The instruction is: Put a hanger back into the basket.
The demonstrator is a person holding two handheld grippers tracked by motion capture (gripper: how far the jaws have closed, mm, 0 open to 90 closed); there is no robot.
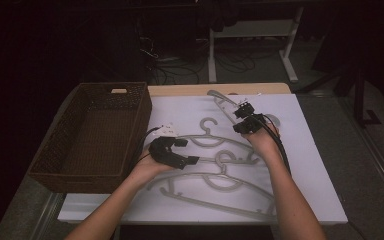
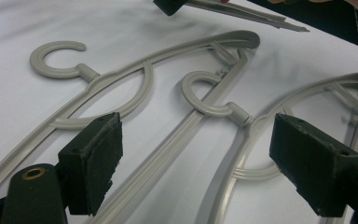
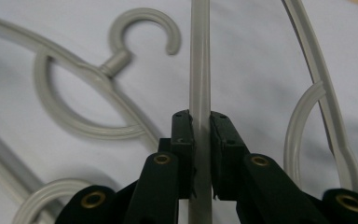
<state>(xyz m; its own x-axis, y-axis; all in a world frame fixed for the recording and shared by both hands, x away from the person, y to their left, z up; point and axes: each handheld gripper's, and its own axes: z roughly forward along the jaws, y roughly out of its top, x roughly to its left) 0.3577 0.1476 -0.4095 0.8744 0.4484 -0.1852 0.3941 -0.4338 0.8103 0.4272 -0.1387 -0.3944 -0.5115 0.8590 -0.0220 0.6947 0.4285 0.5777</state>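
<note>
Four grey plastic hangers are out, none with readable writing. The right gripper [image 1: 244,118] clamps one hanger [image 1: 223,100] by its bar, lifted at the counter's [image 1: 310,150] far side. The left gripper [image 1: 184,151] hangs wide open above the other three hangers [image 1: 215,165], beside one wicker basket [image 1: 97,135].

Place: a lab or workshop test bench is suggested.
Surface: a white board [image 1: 310,165] is laid on a wooden tabletop [image 1: 215,89].
Background: a dim floor strewn with tangled black cables [image 1: 190,70] and a white metal desk frame [image 1: 252,45] is seen.
</note>
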